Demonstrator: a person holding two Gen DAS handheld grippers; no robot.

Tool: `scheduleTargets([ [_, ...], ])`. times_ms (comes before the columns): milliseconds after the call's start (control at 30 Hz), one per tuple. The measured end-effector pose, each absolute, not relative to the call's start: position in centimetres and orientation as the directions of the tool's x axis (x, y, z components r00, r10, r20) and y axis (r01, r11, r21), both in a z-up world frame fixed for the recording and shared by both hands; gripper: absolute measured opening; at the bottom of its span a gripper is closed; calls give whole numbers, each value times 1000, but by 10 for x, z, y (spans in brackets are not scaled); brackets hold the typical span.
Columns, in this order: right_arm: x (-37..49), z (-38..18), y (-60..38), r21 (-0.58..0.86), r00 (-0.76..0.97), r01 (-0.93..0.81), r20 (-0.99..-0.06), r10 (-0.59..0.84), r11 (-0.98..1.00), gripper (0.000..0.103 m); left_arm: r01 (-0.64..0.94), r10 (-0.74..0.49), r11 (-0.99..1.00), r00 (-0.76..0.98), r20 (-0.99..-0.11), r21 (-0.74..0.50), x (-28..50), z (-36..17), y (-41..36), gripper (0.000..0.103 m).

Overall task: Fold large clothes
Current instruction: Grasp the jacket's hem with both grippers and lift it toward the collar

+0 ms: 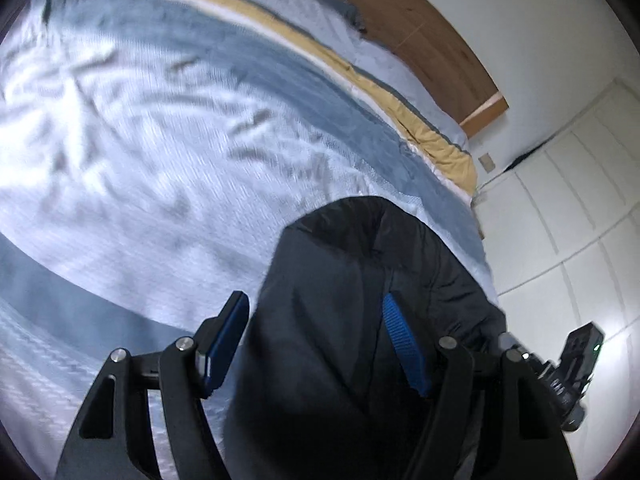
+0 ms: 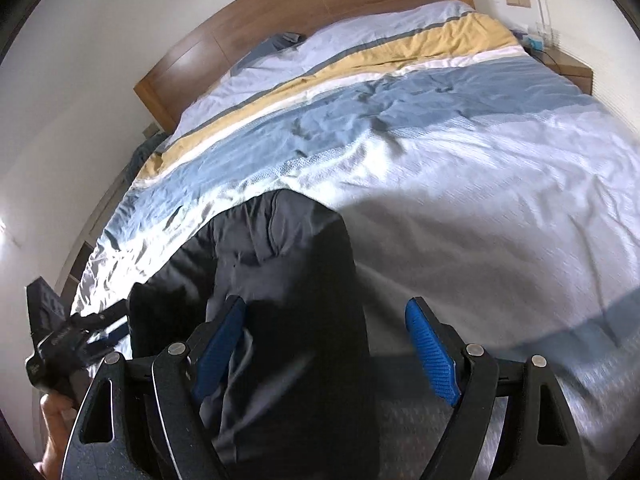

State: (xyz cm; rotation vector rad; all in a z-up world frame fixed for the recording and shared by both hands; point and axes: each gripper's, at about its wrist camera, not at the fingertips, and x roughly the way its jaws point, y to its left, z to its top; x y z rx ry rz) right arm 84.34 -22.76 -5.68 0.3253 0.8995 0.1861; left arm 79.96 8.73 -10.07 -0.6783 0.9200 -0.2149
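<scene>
While spread wide with blue pads apart, left gripper (image 1: 316, 344) hangs over the bed, dark padded garment (image 1: 344, 320) draped between its fingers and over the right-hand pad; looks unclamped, though whether the cloth is caught anywhere lower down cannot be told. Right gripper (image 2: 326, 350) likewise splayed open, same dark padded garment (image 2: 288, 280) bunched against its left pad (image 2: 218, 346), right pad (image 2: 430, 350) free of cloth. Seen at the far left of the right view, part of the other handheld unit and a bare hand (image 2: 54, 420). Beyond the grippers, garment lying in a rumpled heap near one edge of the striped blue, white and yellow bedspread (image 2: 460, 152), wooden headboard (image 2: 320, 0) farther off. Judged from the heap: no neat fold visible, spreading flat and all folding apparently left to do.
</scene>
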Motion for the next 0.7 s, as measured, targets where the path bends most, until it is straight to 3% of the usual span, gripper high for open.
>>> scheduleTargets([
  [167, 864, -72, -223, 350, 583, -11, -759, 290, 937, 81, -146, -457, 760, 574, -680, -634, 813, -120, 75, 67],
  [233, 867, -78, -220, 366, 561, -10, -768, 308, 931, 67, -151, -449, 773, 558, -699, -617, 814, -122, 71, 42],
  [300, 869, -84, -214, 385, 534, -22, -776, 337, 923, 31, -149, -446, 788, 531, -721, -597, 816, -124, 69, 15],
  [400, 866, -82, -211, 377, 528, -30, -780, 335, 926, 16, -125, -411, 828, 529, -742, -547, 809, -118, 67, 9],
  [700, 816, -31, -208, 357, 558, -123, -746, 363, 926, 13, -74, -429, 825, 565, -705, -560, 748, -68, 78, 8],
])
